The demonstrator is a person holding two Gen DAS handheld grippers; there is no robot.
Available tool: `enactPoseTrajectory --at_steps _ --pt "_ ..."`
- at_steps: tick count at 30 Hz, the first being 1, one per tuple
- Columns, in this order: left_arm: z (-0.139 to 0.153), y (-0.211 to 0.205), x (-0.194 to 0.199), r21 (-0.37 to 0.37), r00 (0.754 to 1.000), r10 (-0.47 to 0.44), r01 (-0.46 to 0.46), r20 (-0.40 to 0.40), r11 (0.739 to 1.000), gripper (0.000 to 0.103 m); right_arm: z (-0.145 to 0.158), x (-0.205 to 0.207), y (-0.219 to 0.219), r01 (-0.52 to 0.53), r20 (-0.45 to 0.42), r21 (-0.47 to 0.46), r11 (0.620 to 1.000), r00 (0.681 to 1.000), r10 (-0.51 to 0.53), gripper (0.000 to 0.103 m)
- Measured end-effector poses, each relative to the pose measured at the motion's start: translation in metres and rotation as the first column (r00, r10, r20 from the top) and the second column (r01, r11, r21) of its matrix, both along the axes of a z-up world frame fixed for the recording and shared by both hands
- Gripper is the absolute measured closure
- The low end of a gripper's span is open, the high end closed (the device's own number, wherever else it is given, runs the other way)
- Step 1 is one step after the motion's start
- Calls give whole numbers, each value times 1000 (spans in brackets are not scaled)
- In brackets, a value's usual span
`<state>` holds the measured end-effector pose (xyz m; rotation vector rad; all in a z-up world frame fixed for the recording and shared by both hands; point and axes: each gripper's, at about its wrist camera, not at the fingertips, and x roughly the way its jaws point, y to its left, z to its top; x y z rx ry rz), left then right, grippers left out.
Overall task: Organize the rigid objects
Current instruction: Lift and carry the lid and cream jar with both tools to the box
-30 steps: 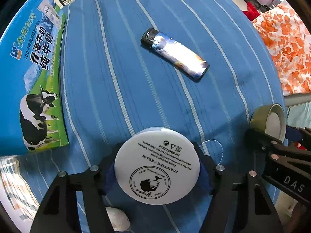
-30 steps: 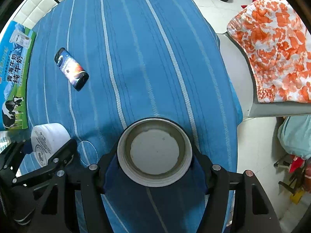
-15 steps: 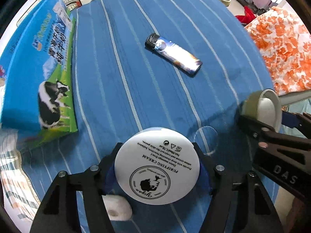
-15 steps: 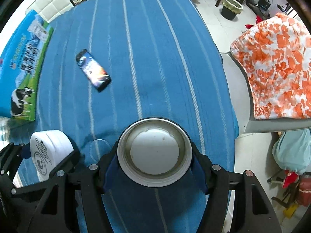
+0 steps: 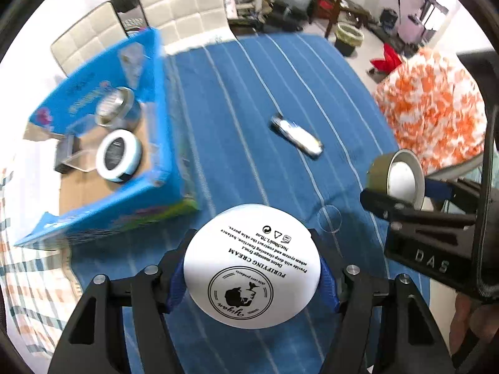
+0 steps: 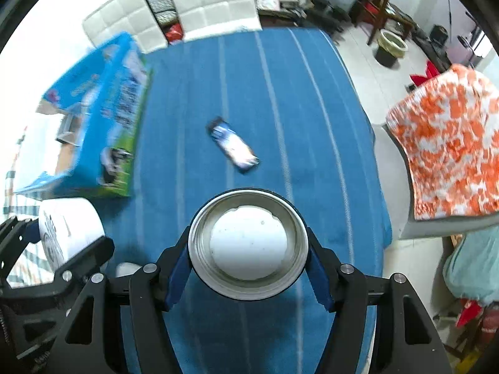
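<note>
Jaws of the left gripper [image 5: 252,275] clamp a white cream jar [image 5: 252,265], its printed base facing the camera, above the blue striped worktop [image 5: 237,99]. Jaws of the right gripper [image 6: 248,263] pinch a grey-rimmed lid [image 6: 248,246], hollow side up. A lighter [image 6: 234,145] lies alone mid-worktop. Only the left view looks into the open blue milk carton [image 5: 162,118], showing a tape roll [image 5: 113,109] and a round tin [image 5: 118,155]; the right view shows mainly its cow-printed side.
</note>
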<state>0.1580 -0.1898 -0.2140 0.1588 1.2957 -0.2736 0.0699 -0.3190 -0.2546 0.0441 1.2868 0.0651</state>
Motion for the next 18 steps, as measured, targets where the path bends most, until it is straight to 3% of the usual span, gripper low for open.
enactPoseTrajectory --at_steps 6,18 --pt "44 48 7 -14 996 37 -36 84 999 38 43 -7 52 -35 69 46 998 997 32 36" --pt "90 141 30 -25 973 131 -129 189 991 38 101 3 162 -100 155 92 991 984 85 36"
